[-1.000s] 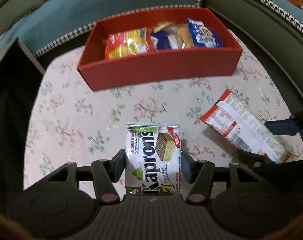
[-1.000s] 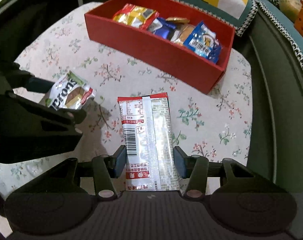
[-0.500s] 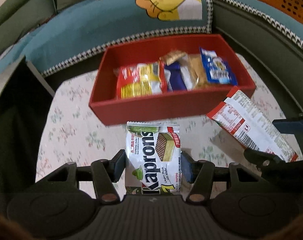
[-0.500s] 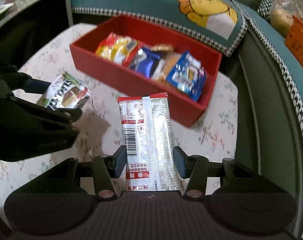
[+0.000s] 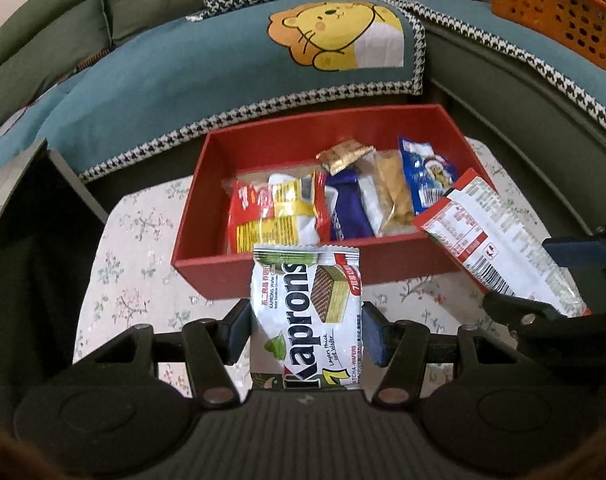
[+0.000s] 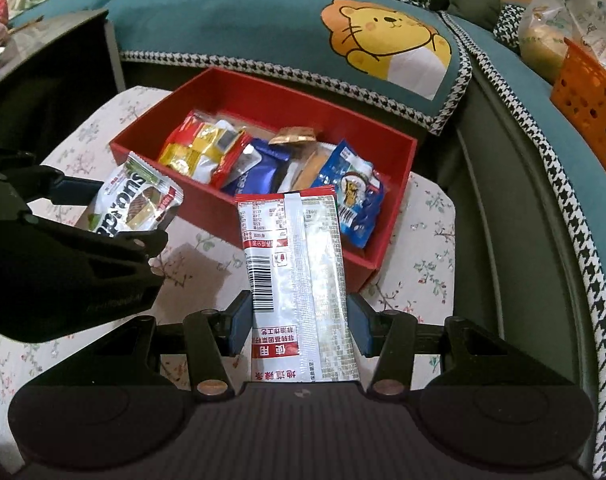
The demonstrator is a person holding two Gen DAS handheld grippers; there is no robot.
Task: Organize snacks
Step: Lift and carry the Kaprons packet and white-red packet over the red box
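Left claw pinches a glossy white square Kaprons wafer packet; right claw pinches a crinkly red-and-white oblong sachet, both at the near rim of the rectangular red cardboard box.

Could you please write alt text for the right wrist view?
The right tongs grip a red-and-silver packet above a floral table, near a red box of snacks. At left, the left tongs hold a wafer pack.

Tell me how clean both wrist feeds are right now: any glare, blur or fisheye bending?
Left wrist view: sharp, the white Kaprons wafer packet legible; fisheye bows the green sofa edge, corners go dark. Right wrist view: glare on the long red-and-white foil sachet, slight blur on the snacks in the red rectangular box; the left claw throws a soft shadow on the floral tablecloth.
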